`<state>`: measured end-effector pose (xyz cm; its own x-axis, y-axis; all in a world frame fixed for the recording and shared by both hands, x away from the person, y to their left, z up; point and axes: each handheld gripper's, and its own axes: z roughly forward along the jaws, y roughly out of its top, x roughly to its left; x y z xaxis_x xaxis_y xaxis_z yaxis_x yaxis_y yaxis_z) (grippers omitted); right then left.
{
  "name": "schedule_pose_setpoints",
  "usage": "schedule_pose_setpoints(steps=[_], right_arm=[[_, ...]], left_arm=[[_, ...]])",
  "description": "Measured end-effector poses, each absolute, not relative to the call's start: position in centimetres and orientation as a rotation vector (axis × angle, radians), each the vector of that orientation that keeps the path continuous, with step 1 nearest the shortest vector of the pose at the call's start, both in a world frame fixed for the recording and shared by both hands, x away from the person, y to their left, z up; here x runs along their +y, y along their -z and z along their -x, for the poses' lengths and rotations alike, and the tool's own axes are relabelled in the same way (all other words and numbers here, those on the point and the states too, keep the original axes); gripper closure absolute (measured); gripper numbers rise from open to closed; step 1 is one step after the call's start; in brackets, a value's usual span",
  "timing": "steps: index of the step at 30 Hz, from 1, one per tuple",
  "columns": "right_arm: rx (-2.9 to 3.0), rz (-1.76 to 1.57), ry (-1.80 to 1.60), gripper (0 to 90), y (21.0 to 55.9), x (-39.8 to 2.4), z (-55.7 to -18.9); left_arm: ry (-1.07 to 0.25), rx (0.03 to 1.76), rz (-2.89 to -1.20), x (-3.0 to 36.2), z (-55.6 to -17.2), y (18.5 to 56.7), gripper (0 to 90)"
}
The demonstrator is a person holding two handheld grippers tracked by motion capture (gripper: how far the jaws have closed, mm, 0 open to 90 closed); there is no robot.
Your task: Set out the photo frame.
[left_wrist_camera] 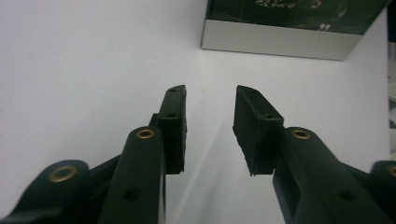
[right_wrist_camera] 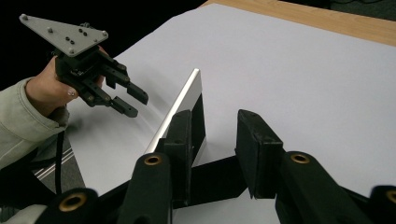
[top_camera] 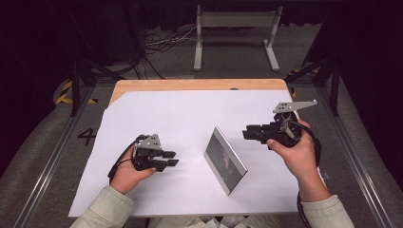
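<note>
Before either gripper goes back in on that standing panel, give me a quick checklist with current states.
1. Left gripper empty, jaws apart: ok.
2. Right gripper empty, jaws apart: ok.
3. Panel standing on edge on the white sheet, untouched by either gripper: ok.
4. Grippers flank the panel, one on each side: ok.
5. Panel steady without support: cannot tell; it looks thin and tilted.
6. Path from the left gripper to the panel free of other things: ok.

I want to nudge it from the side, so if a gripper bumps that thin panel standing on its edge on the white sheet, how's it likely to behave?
The panel stands on a narrow edge, so it would probably tip. Its straight edges suggest it is stiff. Its glossy face may slip between pads.
</note>
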<state>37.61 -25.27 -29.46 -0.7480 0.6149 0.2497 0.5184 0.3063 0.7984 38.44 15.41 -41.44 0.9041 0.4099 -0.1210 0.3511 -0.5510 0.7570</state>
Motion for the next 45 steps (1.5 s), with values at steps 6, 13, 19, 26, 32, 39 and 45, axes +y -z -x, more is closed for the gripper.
schedule_pose_setpoints(steps=[6,13,19,26,32,39,45], right_arm=[[2.454,-1.065,-1.389,65.2,28.8,-24.7,-37.7],[2.436,-1.098,-1.342,60.6,28.3,-24.2,-37.6],[2.452,-1.074,-1.248,64.8,27.5,-23.3,-37.5],[2.534,-1.107,-1.201,62.9,27.1,-21.8,-37.7],[2.542,-1.144,-1.165,61.9,26.8,-20.9,-37.8],[2.549,-1.247,-1.15,61.9,26.9,-20.2,-37.7],[2.577,-1.281,-1.103,61.4,27.4,-19.5,-37.4]], left_arm=[[-0.146,0.636,-2.167,16.4,-38.9,41.5,60.1],[-0.17,0.68,-2.151,17.0,-39.2,41.6,62.0],[-0.169,0.694,-2.15,17.2,-39.3,41.7,63.2],[-0.158,0.709,-2.152,17.4,-39.5,41.9,63.7],[-0.152,0.712,-2.152,17.5,-39.5,42.0,63.9],[-0.15,0.715,-2.156,17.5,-39.5,42.0,64.3],[-0.147,0.719,-2.158,17.4,-39.6,42.2,64.6]])
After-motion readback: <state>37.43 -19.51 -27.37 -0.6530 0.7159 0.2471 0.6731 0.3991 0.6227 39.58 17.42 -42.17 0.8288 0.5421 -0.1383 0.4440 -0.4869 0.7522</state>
